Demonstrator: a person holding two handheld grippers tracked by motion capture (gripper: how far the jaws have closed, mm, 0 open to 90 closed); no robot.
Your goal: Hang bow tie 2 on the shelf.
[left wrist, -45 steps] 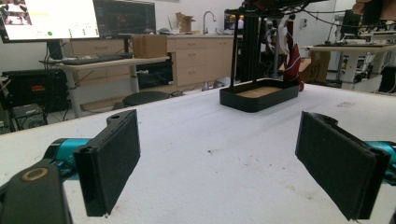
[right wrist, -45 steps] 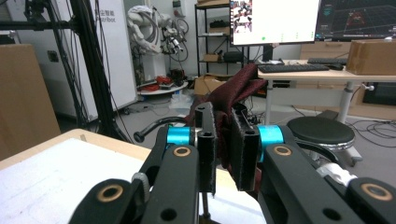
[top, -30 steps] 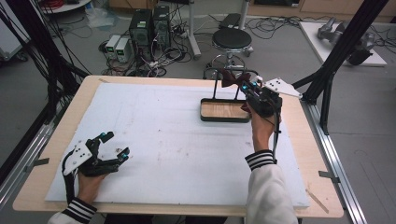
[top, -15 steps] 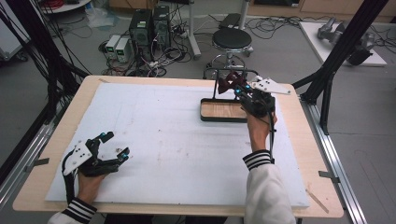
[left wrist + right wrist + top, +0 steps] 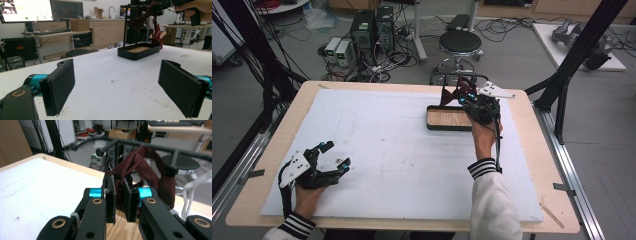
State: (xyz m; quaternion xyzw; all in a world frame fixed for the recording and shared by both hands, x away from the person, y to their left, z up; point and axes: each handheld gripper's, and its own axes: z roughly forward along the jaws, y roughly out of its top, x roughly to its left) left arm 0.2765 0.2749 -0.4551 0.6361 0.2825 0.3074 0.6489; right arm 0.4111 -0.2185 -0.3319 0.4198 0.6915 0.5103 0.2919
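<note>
No text, label, brand or number can be read. The lit white computer monitor (image 5: 26, 10) in the left gripper view shows small marks, but they are too blurred to make out.

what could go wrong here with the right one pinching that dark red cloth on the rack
1. The right hand-held gripper holds the dark red cloth by a small fold near its edge, so the cloth may slip free.
2. The cloth is draped over the black rack; a pull could snag it and tip the rack and its tray.
3. The left hand-held gripper rests open far away, so nothing steadies the tray.
</note>
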